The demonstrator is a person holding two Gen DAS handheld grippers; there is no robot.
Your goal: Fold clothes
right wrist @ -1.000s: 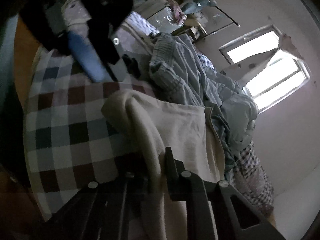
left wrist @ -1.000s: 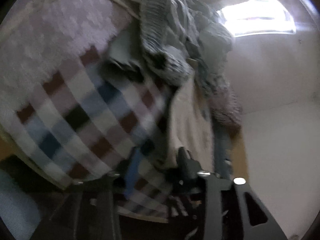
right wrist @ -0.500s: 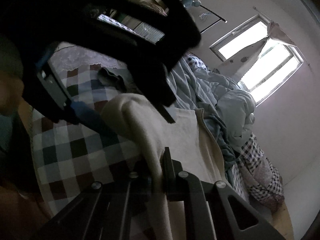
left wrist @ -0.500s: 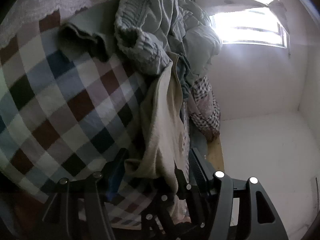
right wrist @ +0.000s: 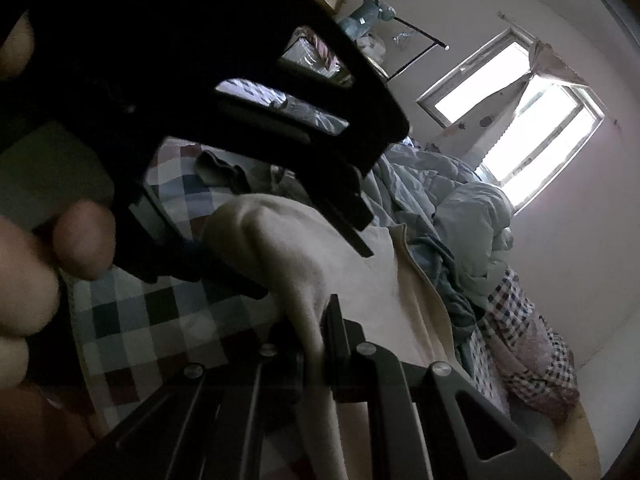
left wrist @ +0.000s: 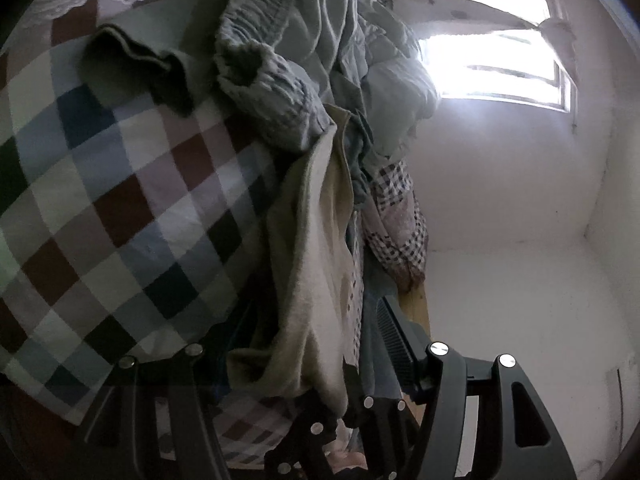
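Cream cloth [right wrist: 304, 264] — pinched in right claw [right wrist: 316, 344].

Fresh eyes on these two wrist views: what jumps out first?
The cream cloth draped over the checked bedspread at centre, pinched in the shut right gripper; in the left wrist view it hangs between the open jaws of the left gripper. Next, that gripper's dark body and the fingers holding it fill the right view's upper left. Behind lie a heap of grey-blue clothes and a bright window at upper right.
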